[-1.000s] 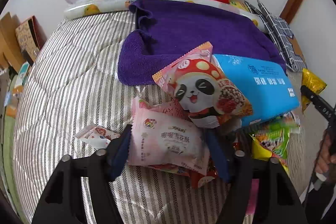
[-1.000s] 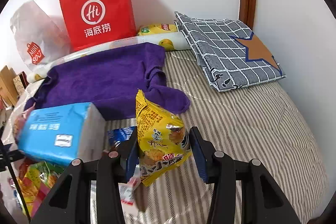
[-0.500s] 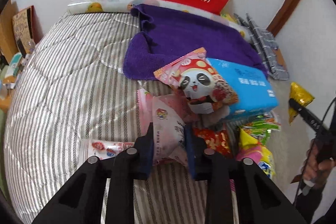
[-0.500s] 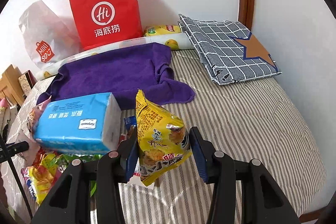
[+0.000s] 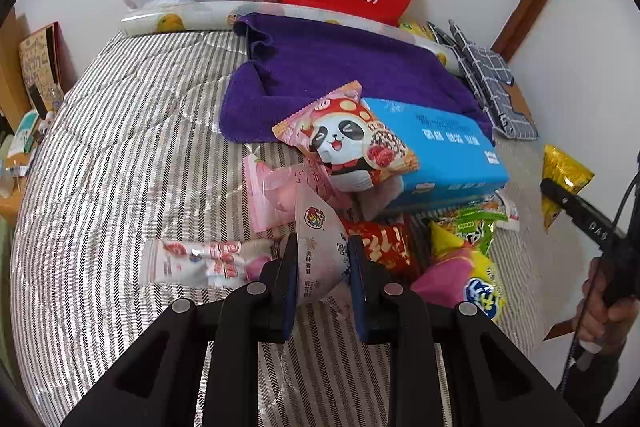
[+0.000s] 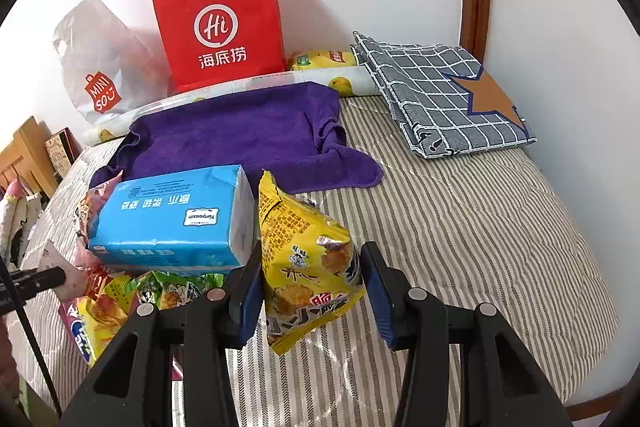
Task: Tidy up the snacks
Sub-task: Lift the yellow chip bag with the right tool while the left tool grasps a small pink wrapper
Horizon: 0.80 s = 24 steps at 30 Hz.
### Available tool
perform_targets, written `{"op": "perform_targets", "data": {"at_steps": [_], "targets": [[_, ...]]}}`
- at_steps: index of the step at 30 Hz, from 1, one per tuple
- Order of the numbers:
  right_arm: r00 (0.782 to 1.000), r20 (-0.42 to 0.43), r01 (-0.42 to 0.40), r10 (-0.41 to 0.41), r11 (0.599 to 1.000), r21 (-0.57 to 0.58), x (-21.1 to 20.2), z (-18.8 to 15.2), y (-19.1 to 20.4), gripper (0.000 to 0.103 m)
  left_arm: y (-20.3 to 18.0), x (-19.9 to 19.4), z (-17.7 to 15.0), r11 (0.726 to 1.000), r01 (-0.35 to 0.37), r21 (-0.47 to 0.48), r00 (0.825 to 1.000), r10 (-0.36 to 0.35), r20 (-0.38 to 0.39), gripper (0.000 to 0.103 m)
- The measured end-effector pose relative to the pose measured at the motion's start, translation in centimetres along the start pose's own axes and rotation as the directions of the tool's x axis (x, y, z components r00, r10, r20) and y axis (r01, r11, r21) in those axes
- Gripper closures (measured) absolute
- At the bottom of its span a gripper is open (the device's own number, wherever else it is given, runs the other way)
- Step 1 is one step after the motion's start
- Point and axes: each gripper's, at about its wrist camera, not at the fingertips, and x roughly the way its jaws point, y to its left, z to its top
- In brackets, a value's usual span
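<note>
striped bed (image 6: 460, 227) | L gripper (image 5: 322, 277) clamps pale snack pack (image 5: 320, 251) | R gripper (image 6: 311, 291) clamps yellow chip bag (image 6: 308, 259), tissue pack (image 6: 172, 219) just left

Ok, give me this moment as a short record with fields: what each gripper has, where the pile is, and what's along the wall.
left gripper: shut on pale pink snack packet
right gripper: shut on yellow chip bag
pile: loose snacks beside blue tissue pack, on striped bed
on pile: panda snack bag leaning on the tissue pack
wall side: red paper bag, white Miniso bag
</note>
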Motion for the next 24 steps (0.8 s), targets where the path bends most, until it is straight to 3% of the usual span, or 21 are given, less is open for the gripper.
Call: {"op": "perform_targets", "data": {"at_steps": [9,24], "targets": [[1.000,0.005,-0.010,0.010,1.000,-0.006,-0.6,-0.2,0.4,0.059,-0.7,2.1,-0.5,0.999,0.039,0.000,0.997,-0.039,-0.067,0.080],[0.999,0.019,-0.040,0.040,0.999,-0.020,-1.3,0.1,1.1,0.059,-1.0,-1.4,0.6,0.999,0.033,0.014,0.999,-0.034,0.035,0.083]]}}
